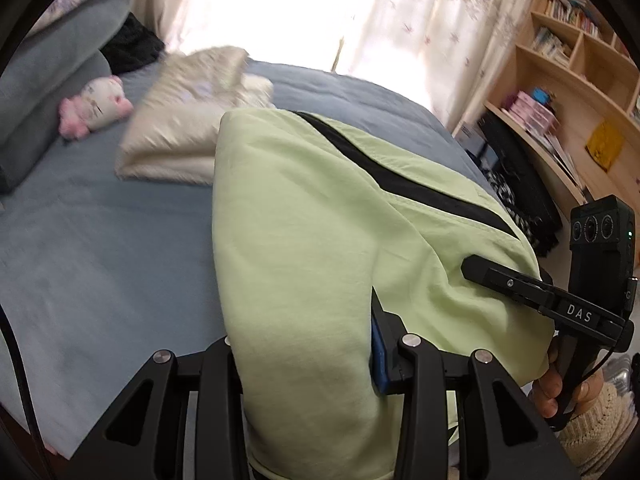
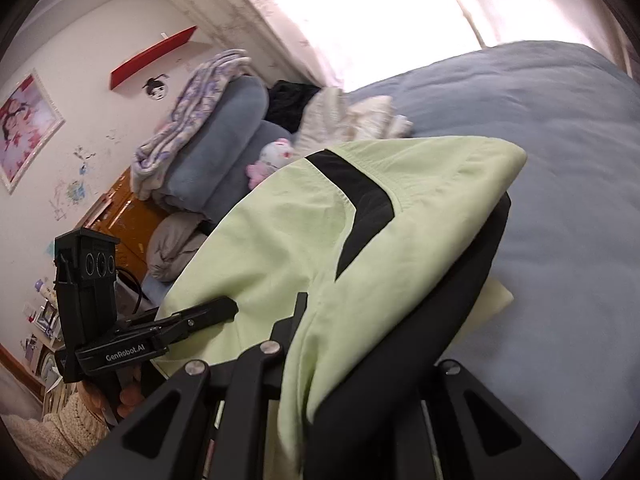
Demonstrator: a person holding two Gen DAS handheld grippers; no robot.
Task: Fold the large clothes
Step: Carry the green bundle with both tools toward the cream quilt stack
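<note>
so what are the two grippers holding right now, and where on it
Both hold the light green garment. The left gripper pinches a bunched fold of green cloth; the right gripper is shut on an edge by its black panel.

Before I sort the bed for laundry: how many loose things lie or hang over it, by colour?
Light green: 1, the garment held up by the left gripper and the right gripper
Cream: 1, the folded cloth
Pink and white: 1, the plush toy
Black: 1, the dark bundle
Total: 4
</note>
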